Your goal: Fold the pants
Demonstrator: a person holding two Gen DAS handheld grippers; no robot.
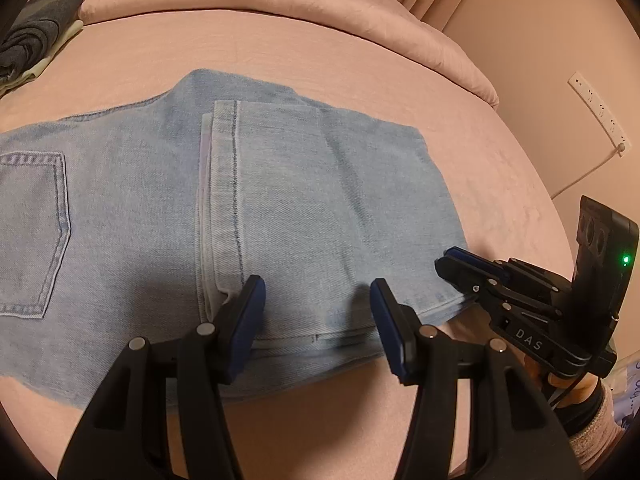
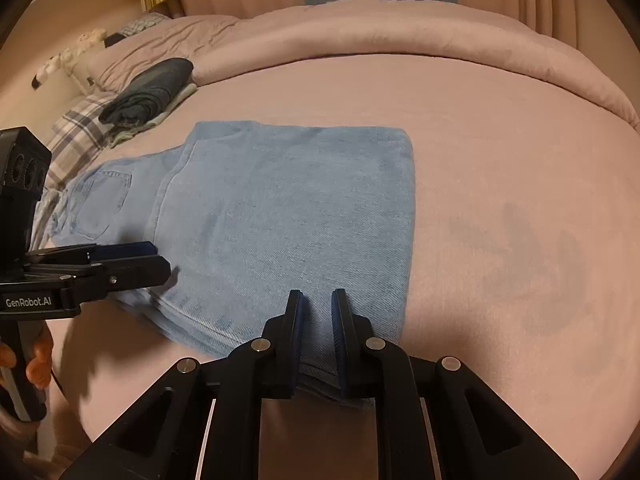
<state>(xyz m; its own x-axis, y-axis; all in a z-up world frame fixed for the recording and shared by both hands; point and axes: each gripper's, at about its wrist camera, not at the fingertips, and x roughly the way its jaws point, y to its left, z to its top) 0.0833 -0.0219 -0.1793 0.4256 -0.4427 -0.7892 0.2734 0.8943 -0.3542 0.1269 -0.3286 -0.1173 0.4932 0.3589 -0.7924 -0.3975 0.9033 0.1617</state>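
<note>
Bedding (image 2: 500, 128) in pink is carrying the light jeans (image 2: 280, 208), which are lying with the legs already doubled over the seat; another fold is probably remaining. The left gripper (image 1: 318, 312) is hovering spread, the right gripper (image 2: 317, 344) is pinching the near edge.

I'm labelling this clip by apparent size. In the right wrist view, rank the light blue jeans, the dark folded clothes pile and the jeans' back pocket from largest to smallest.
1. light blue jeans, by far the largest.
2. dark folded clothes pile
3. back pocket

The last two look close; the pile lies farther away, so its rank is unsure.
</note>
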